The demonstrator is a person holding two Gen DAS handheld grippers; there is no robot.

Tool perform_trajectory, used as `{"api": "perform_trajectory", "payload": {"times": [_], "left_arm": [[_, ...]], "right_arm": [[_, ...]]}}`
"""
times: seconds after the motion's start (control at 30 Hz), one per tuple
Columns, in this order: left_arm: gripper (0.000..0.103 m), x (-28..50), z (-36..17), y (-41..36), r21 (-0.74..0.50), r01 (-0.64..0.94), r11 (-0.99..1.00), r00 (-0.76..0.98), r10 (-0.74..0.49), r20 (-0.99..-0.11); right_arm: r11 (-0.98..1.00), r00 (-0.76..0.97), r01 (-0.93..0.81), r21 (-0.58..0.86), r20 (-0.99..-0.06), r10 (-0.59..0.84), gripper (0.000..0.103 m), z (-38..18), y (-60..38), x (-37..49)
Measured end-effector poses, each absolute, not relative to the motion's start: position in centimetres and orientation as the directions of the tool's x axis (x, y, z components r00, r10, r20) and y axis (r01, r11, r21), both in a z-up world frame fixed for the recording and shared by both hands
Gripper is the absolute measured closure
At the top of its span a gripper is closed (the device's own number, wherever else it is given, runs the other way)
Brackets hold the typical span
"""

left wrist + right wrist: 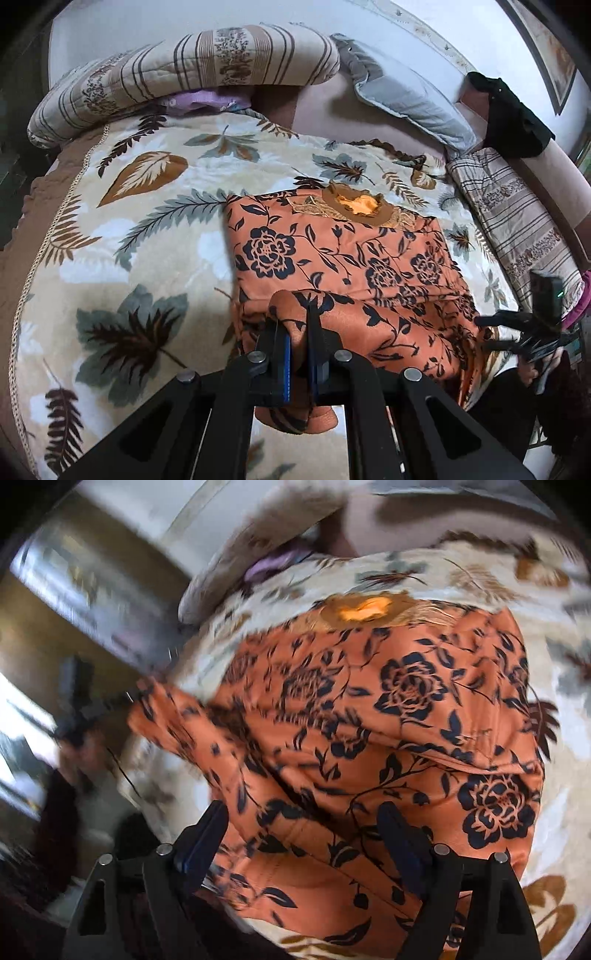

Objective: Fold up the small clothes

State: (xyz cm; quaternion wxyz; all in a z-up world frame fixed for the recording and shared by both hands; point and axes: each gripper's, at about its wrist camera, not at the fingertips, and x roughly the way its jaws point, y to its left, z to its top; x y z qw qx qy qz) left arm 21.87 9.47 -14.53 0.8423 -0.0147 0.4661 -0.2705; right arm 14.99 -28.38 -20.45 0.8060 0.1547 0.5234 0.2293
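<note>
An orange garment with dark floral print [347, 258] lies on the leaf-patterned blanket [147, 221], its neckline at the far end. My left gripper [298, 325] is shut on a bunched near-left corner of the garment, lifting it off the blanket. In the right wrist view the same garment [388, 720] fills the middle, blurred by motion. My right gripper [303, 819] is open, its fingers spread above the near edge of the garment and holding nothing. The right gripper also shows at the far right of the left wrist view [517, 332].
A striped rolled quilt [184, 70] and a grey pillow [406, 92] lie at the bed's far end. A striped cushion [517, 221] and a dark cloth [513, 118] are at the right. A purple cloth [199, 101] peeks from under the quilt.
</note>
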Motion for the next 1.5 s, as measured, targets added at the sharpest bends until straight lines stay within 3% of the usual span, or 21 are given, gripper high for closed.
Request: {"api": "perform_trajectory", "payload": {"times": [0.13, 0.17, 0.2, 0.23, 0.33, 0.5, 0.73, 0.87, 1.0, 1.07, 1.1, 1.13, 1.2, 1.3, 1.37, 1.4, 1.43, 1.5], "left_arm": [[0.096, 20.7, -14.6, 10.1, -0.291, 0.431, 0.854, 0.420, -0.476, -0.773], [0.096, 20.5, -14.7, 10.2, -0.291, 0.427, 0.856, 0.420, -0.473, -0.774], [0.096, 20.4, -14.8, 10.3, -0.294, 0.423, 0.857, 0.420, -0.472, -0.775], [0.096, 20.3, -14.9, 10.4, -0.299, 0.420, 0.857, 0.418, -0.475, -0.774], [0.096, 20.0, -15.3, 10.8, -0.313, 0.408, 0.857, 0.417, -0.481, -0.772], [0.096, 19.9, -15.4, 11.3, -0.327, 0.403, 0.855, 0.417, -0.490, -0.766], [0.096, 24.4, -14.0, 11.5, -0.383, 0.354, 0.853, 0.401, -0.509, -0.762], [0.096, 31.2, -13.8, 10.0, -0.445, 0.268, 0.854, 0.391, -0.519, -0.760], [0.092, 38.9, -17.2, 7.6, -0.497, 0.161, 0.853, 0.374, -0.519, -0.769], [0.085, 41.1, -20.0, 7.0, -0.523, 0.074, 0.849, 0.376, -0.509, -0.774], [0.069, 41.7, -21.2, 6.9, -0.519, 0.032, 0.854, 0.383, -0.490, -0.783], [0.060, 41.9, -22.2, 6.9, -0.508, 0.003, 0.861, 0.398, -0.467, -0.790], [0.060, 41.0, -22.9, 6.8, -0.492, 0.025, 0.870, 0.458, -0.447, -0.768], [0.060, 38.8, -21.2, 7.4, -0.462, 0.073, 0.884, 0.576, -0.416, -0.704], [0.049, 36.4, -19.0, 8.4, -0.457, 0.085, 0.885, 0.681, -0.386, -0.622], [0.036, 35.2, -18.0, 8.6, -0.447, 0.083, 0.891, 0.713, -0.366, -0.598], [0.031, 33.7, -17.2, 8.5, -0.425, 0.076, 0.902, 0.736, -0.338, -0.587], [0.031, 30.6, -16.4, 7.8, -0.393, 0.097, 0.914, 0.754, -0.326, -0.570]], "right_arm": [[0.851, 0.289, -0.333, 0.406, -0.815, 0.502, 0.023, -21.0, -25.8, 13.1], [0.866, 0.318, -0.364, 0.342, -0.829, 0.461, 0.031, -20.6, -25.3, 12.5], [0.880, 0.329, -0.393, 0.266, -0.853, 0.404, 0.067, -20.5, -24.8, 11.9], [0.893, 0.316, -0.396, 0.216, -0.881, 0.353, 0.084, -20.6, -24.6, 11.6], [0.905, 0.311, -0.391, 0.166, -0.902, 0.300, 0.092, -20.3, -24.6, 11.1], [0.926, 0.377, -0.359, 0.116, -0.890, 0.258, 0.093, -18.0, -25.2, 10.8], [0.984, 0.588, -0.081, 0.161, -0.789, 0.177, 0.093, -12.2, -33.1, 16.4], [0.945, 0.683, 0.180, 0.272, -0.726, 0.079, 0.093, -11.1, -41.4, 22.5], [0.814, 0.717, 0.351, 0.464, -0.691, 0.085, 0.088, -14.8, -48.9, 28.7], [0.740, 0.702, 0.444, 0.506, -0.710, 0.064, 0.068, -18.0, -51.3, 30.1], [0.703, 0.686, 0.491, 0.514, -0.726, 0.052, 0.044, -19.6, -52.0, 30.2], [0.659, 0.679, 0.529, 0.535, -0.732, 0.049, 0.034, -21.2, -52.5, 29.9], [0.647, 0.689, 0.524, 0.554, -0.723, 0.061, 0.034, -22.7, -52.3, 29.0], [0.752, 0.696, 0.483, 0.449, -0.718, -0.018, 0.034, -22.0, -49.7, 26.9], [0.799, 0.710, 0.435, 0.415, -0.704, -0.021, 0.034, -20.9, -48.1, 26.4], [0.813, 0.728, 0.404, 0.420, -0.686, -0.007, 0.034, -20.4, -47.7, 26.1], [0.829, 0.746, 0.364, 0.424, -0.665, 0.012, 0.034, -19.7, -46.5, 25.6], [0.860, 0.767, 0.294, 0.418, -0.639, 0.048, 0.034, -18.5, -43.7, 24.6]]}}
